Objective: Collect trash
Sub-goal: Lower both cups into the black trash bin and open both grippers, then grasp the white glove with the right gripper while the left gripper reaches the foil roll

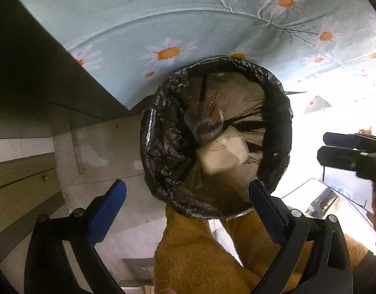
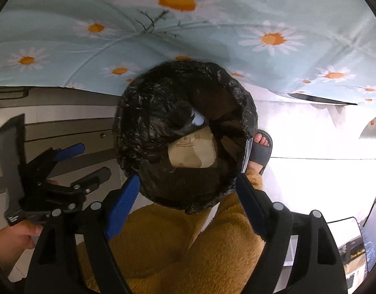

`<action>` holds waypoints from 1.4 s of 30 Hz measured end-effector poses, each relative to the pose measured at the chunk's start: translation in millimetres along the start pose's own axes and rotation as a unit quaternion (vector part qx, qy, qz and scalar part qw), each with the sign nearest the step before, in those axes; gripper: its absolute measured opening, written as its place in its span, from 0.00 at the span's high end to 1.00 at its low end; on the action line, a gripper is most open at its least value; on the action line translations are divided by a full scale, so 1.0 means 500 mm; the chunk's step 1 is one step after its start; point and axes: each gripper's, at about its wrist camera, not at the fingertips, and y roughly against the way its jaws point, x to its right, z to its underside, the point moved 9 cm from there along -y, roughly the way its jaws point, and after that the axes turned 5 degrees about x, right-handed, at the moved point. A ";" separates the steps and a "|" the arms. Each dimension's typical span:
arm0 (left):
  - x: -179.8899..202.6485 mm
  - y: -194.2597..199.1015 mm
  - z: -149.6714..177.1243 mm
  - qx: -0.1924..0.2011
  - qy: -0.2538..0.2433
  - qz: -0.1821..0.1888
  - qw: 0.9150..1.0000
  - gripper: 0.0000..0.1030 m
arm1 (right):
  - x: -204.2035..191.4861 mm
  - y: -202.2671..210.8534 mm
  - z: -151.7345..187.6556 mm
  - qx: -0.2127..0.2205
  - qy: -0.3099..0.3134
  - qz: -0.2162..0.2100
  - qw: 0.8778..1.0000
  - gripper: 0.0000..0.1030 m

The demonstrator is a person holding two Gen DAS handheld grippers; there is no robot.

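Observation:
A round trash bin lined with a black plastic bag stands on the floor below both grippers; it also shows in the right wrist view. Inside lie a crumpled beige paper bag, also seen in the right wrist view, and a clear plastic bottle. My left gripper is open and empty above the bin's near rim. My right gripper is open and empty above the bin. The left gripper shows in the right wrist view, the right gripper in the left wrist view.
A bed with a light blue daisy sheet lies behind the bin. Wooden drawers stand at the left. The person's mustard fleece legs and a foot in a grey slipper are beside the bin. The floor is pale tile.

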 end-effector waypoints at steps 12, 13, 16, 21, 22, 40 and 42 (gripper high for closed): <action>0.077 0.267 -0.028 0.086 -0.060 0.018 0.994 0.06 | -0.090 0.286 -0.010 0.096 0.039 -0.042 0.994 0.22; 0.081 0.298 -0.036 0.097 -0.062 0.020 0.993 0.06 | -0.104 0.332 -0.019 0.112 0.048 -0.047 0.991 0.22; 0.089 0.389 -0.068 0.134 -0.055 0.033 0.989 0.06 | -0.136 0.426 -0.046 0.154 0.065 -0.055 0.984 0.22; 0.105 0.531 -0.142 0.211 -0.052 0.041 0.975 0.06 | -0.171 0.562 -0.131 0.232 0.079 -0.064 0.967 0.22; 0.110 0.558 -0.160 0.224 -0.056 0.042 0.972 0.06 | -0.177 0.585 -0.153 0.244 0.080 -0.062 0.964 0.22; 0.116 0.737 -0.310 0.312 -0.050 0.000 0.949 0.06 | -0.212 0.572 -0.480 0.208 0.040 -0.049 0.976 0.39; 0.098 0.738 -0.317 0.312 -0.040 -0.007 0.949 0.06 | -0.204 0.555 -0.493 0.198 0.038 -0.028 0.979 0.43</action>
